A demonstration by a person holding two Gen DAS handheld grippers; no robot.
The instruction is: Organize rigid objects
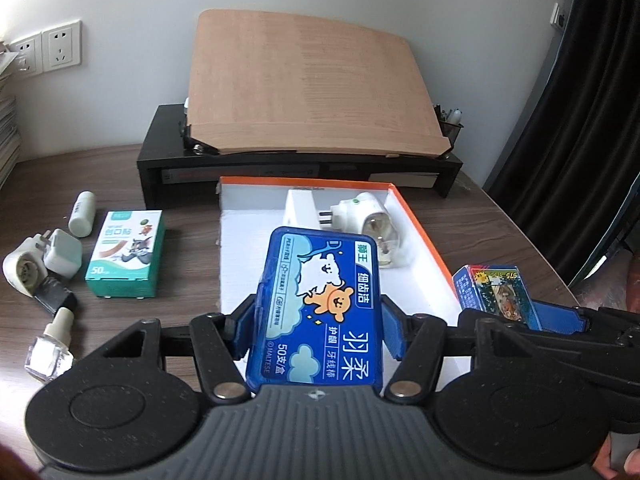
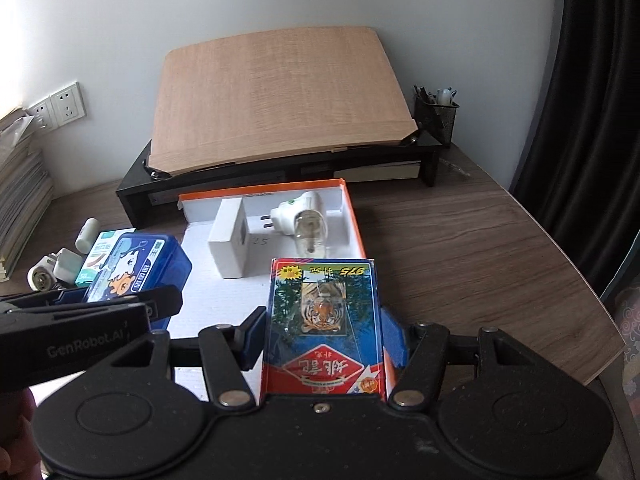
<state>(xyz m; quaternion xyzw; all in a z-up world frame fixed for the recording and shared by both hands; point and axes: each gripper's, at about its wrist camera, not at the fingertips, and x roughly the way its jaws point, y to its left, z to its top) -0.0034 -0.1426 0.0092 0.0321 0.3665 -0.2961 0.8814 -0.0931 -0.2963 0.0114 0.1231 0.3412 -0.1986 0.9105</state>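
Left gripper (image 1: 318,330): jaws part-closed, clamped on the blue floss-pick case (image 1: 318,304), held above the near end of the orange-rimmed tray (image 1: 420,224).
Right gripper (image 2: 322,334): likewise clamped on the tiger-print card box (image 2: 324,320), over the tray's near right edge.
Tray contents: white box (image 2: 228,240), plug-in vaporiser (image 2: 300,216).
Loose on the desk (image 2: 460,248), left: plaster box (image 1: 126,258), small white bottle (image 1: 82,214), white adapters (image 1: 62,252).
Handling note: lower each box flat onto bare tray floor, clear of the contents, before releasing.
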